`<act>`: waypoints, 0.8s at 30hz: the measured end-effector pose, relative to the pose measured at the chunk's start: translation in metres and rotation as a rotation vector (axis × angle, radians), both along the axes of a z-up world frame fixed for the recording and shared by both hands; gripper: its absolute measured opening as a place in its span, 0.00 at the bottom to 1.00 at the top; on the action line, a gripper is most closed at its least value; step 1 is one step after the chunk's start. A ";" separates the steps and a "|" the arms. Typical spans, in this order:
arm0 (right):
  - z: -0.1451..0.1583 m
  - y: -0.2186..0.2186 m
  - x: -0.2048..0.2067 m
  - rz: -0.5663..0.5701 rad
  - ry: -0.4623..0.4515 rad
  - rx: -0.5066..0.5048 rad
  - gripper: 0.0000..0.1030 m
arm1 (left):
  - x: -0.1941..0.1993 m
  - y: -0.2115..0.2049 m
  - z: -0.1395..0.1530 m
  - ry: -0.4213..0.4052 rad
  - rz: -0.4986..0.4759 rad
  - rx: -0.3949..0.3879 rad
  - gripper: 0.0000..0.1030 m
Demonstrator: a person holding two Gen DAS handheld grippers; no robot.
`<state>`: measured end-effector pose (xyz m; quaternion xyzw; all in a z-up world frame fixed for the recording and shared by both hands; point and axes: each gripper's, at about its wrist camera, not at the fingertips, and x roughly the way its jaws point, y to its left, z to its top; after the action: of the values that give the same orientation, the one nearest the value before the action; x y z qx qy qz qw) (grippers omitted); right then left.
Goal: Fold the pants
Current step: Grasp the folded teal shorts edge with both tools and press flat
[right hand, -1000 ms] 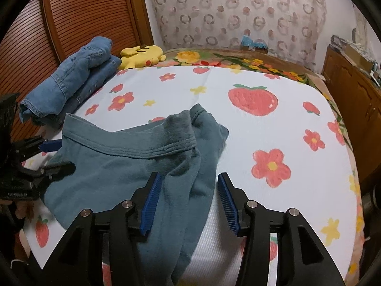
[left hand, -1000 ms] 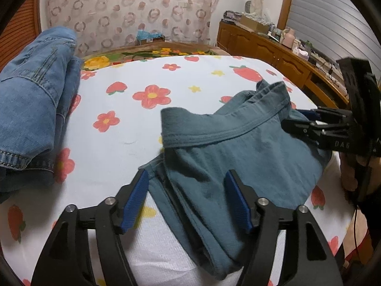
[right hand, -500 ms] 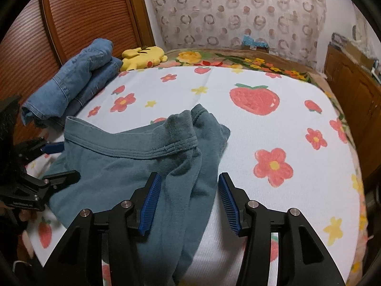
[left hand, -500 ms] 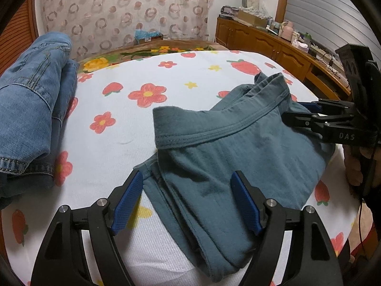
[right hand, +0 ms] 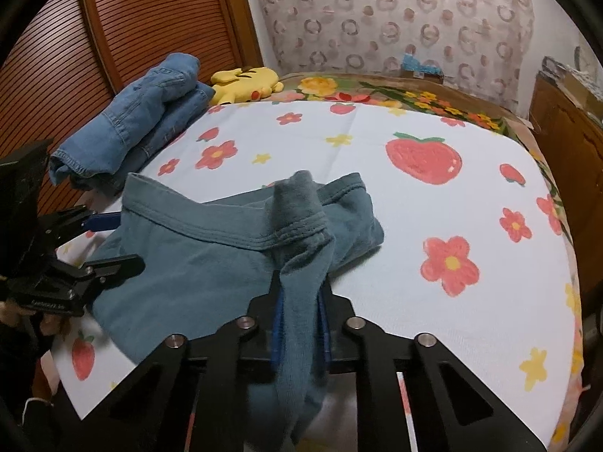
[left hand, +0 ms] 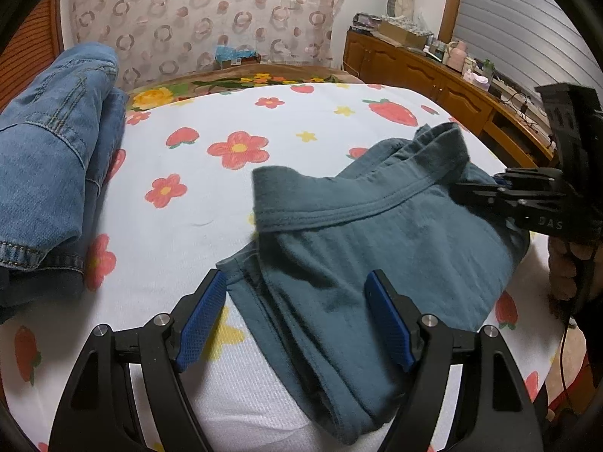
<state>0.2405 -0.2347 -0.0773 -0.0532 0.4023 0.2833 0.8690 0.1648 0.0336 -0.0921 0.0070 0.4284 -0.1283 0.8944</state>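
1. Teal knit cotton pants (left hand: 377, 241), partly folded with the waistband turned up, are laid on the near part of a white bedsheet printed with red flowers and strawberries (left hand: 233, 196).
2. A bunched fold of the pants at the sheet's near edge is pinched by the right gripper (right hand: 299, 324), whose blue pads are seen closing on the cloth from both sides.
3. The left gripper (left hand: 297, 320) is held with its blue-padded jaws wide apart, straddling the pants' other end at the sheet's near edge without pressing it.
4. A folded blue denim garment (right hand: 135, 132) is piled at the sheet's left edge, apart from the pants.
5. A yellow plush toy (right hand: 245, 83) is seen beyond the sheet's far left corner.
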 end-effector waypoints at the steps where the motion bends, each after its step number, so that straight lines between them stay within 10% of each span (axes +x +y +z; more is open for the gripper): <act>1: 0.002 -0.003 -0.002 -0.003 -0.009 -0.002 0.12 | -0.001 0.002 0.001 -0.001 0.006 -0.008 0.75; 13: 0.003 -0.019 -0.027 -0.095 -0.043 -0.060 0.21 | -0.036 0.009 0.020 -0.055 -0.020 -0.101 0.73; 24: 0.005 -0.034 -0.070 -0.068 -0.045 0.002 0.39 | -0.063 -0.001 0.010 -0.037 -0.085 -0.098 0.39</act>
<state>0.1703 -0.2683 -0.0727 -0.0448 0.3840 0.2528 0.8869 0.1015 0.0322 -0.0822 -0.0162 0.4043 -0.1870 0.8951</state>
